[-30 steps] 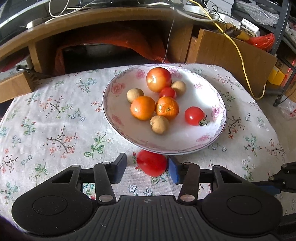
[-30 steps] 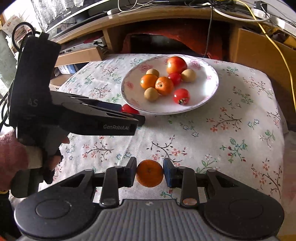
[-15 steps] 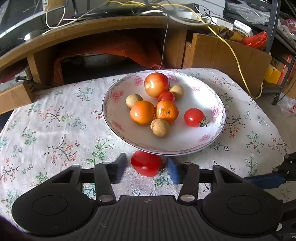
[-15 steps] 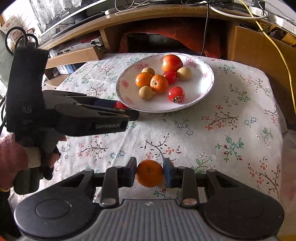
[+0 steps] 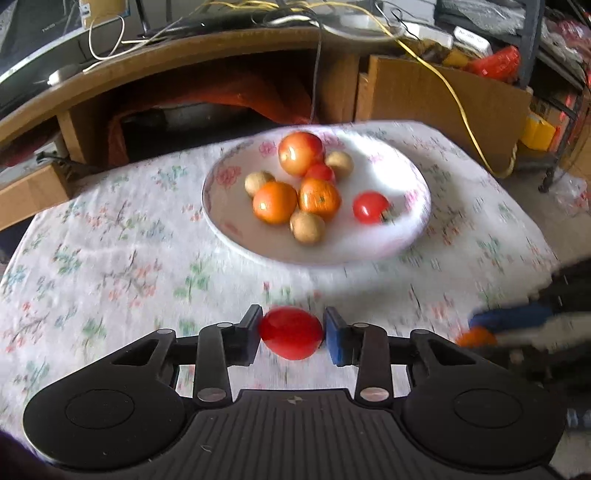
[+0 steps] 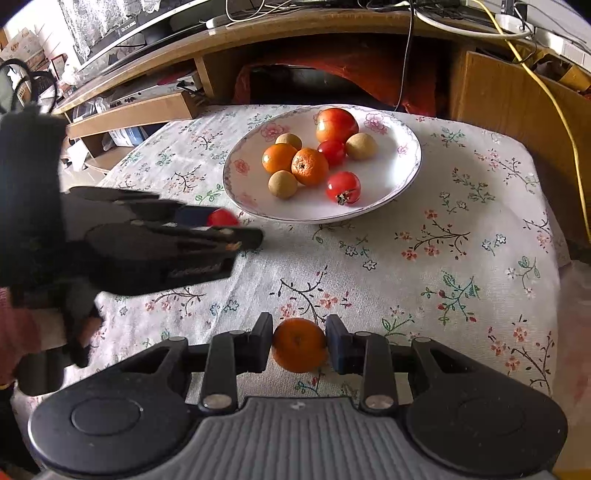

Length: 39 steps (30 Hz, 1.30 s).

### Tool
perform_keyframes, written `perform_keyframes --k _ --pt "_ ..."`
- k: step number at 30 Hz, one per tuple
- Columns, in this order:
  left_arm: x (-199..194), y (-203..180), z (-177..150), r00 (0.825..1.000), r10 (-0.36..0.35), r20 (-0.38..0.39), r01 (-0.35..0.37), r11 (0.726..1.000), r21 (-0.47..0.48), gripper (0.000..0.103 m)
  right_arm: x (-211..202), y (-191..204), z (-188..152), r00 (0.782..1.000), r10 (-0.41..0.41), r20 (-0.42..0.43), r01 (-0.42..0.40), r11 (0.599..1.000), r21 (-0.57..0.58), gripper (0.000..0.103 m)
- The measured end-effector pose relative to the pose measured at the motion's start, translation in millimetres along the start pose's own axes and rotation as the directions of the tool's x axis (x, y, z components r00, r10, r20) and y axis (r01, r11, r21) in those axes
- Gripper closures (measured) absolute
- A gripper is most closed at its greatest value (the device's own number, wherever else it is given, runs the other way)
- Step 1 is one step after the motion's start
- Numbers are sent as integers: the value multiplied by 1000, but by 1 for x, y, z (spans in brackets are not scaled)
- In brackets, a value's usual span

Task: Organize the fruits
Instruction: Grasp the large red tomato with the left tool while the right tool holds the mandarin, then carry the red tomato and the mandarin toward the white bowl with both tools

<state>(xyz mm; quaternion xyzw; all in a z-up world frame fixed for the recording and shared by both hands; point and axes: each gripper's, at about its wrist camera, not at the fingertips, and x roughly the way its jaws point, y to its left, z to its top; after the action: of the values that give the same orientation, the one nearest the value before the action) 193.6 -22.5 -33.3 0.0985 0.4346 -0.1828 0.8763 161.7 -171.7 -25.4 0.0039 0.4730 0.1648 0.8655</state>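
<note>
Left wrist view: the left gripper [image 5: 291,334] has a red tomato [image 5: 291,332] between its fingers, the jaws closing on it, both pads at its sides.
Tomato position: just above the floral tablecloth [image 5: 110,258], on the near side of the plate [image 5: 229,229] and apart from its rim.
Same tomato from the right wrist: only a red sliver [image 6: 222,218] shows past the left gripper's [image 6: 236,230] dark fingers, just beside the plate's [image 6: 410,147] near-left rim.
Right gripper: the right gripper [image 6: 299,347] is clamped on a mandarin orange [image 6: 299,349], one pad pressed against each side, above the tablecloth [image 6: 461,258] and well short of the plate.
Right gripper from the left wrist: a blurred blue pad and an orange patch [image 5: 476,338] at the right edge (too smeared to read more).
Writing: a pale printed word runs along the left gripper's side, blurred beyond reading; nothing else legible.
Plate contents: white dish with pink flower trim holding one large red-yellow apple [image 6: 336,123], two mandarin oranges [image 6: 309,166] touching each other, two small tomatoes [image 6: 343,187] (one with its dried calyx facing the camera) and three brown longans [image 6: 282,184].
Hand: a person's hand [image 6: 22,332] in a reddish sleeve grips the left gripper's handle at the left edge.
Behind the table: a wooden desk [image 6: 295,33] with cables and a yellow cord [image 6: 554,107] hanging down.
</note>
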Motion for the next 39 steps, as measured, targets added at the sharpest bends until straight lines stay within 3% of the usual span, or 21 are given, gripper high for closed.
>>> perform_keyframes --k 7,12,16,27,39 --pt "-38 -3 -42 999 -2 -36 2 1000 1 60 -10 15 -12 999 -30 17 31 999 -42 72" --pt "-52 -4 -63 1000 3 -15 -3 1000 0 59 -13 36 -28 996 -75 48 80 989 -127 71" --pt "-53 -6 -64 1000 -1 -11 1 1000 2 58 -15 38 -35 994 -78 71 87 988 -129 71" --pt "-68 -6 -69 1000 0 0 0 1000 -19 40 -12 33 -42 997 -70 32 73 991 -110 69" --pt "-60 -3 -69 1000 22 -21 -22 1000 -15 38 -12 30 -40 999 -51 15 52 994 -101 63"
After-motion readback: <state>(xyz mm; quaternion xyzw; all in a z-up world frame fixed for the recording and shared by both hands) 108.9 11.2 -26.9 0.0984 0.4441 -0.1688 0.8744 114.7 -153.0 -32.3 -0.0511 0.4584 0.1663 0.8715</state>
